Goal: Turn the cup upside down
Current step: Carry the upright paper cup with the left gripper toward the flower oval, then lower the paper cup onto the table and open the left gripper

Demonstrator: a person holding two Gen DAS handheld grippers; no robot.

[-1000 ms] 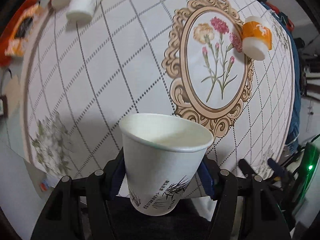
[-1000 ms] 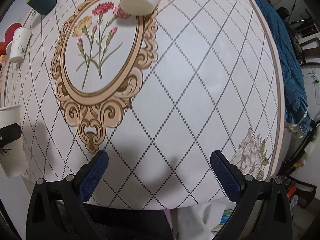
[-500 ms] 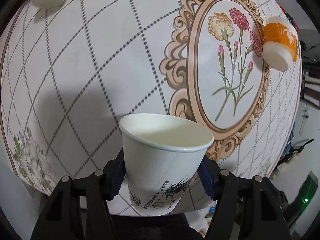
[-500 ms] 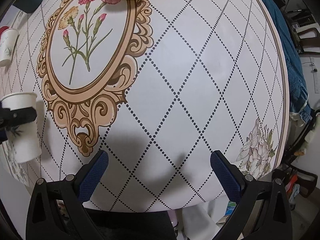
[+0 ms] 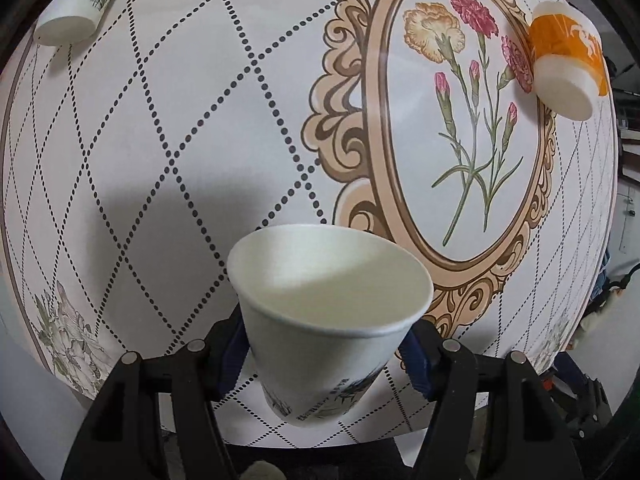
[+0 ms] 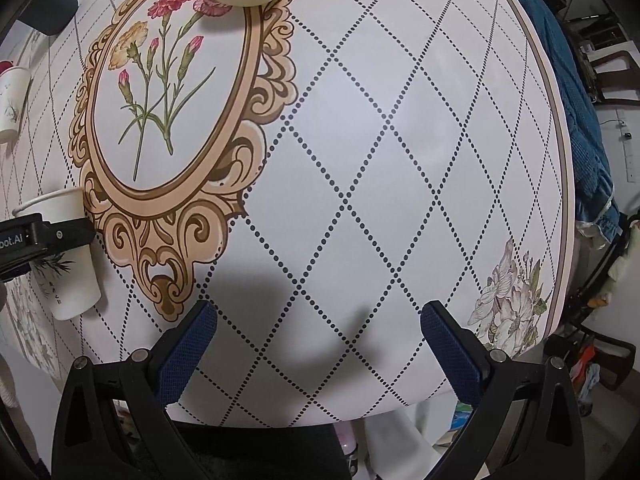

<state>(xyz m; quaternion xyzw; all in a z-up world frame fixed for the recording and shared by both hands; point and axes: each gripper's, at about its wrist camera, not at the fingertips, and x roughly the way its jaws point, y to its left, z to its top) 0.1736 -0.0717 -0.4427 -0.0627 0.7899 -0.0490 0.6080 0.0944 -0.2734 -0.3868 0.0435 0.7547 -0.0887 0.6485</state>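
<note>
Two claws work above the patterned tabletop point(image 6: 400, 140): our left claw point(image 5: 326, 354) clamps a white paper cup point(image 5: 328, 320), mouth up, over the near edge, while our right claw point(image 6: 318, 346) hangs wide open, holding nothing.

The held paper cup point(image 5: 320, 320) is white with dark ink-style grass and lettering. The tablecloth point(image 6: 400, 140) is pale, crossed by black dotted diamonds, with a tan scrolled oval framing pink, red and yellow carnations. Another cup point(image 5: 568, 60) is orange and white. The gripper pads point(image 6: 188, 356) are blue.
</note>
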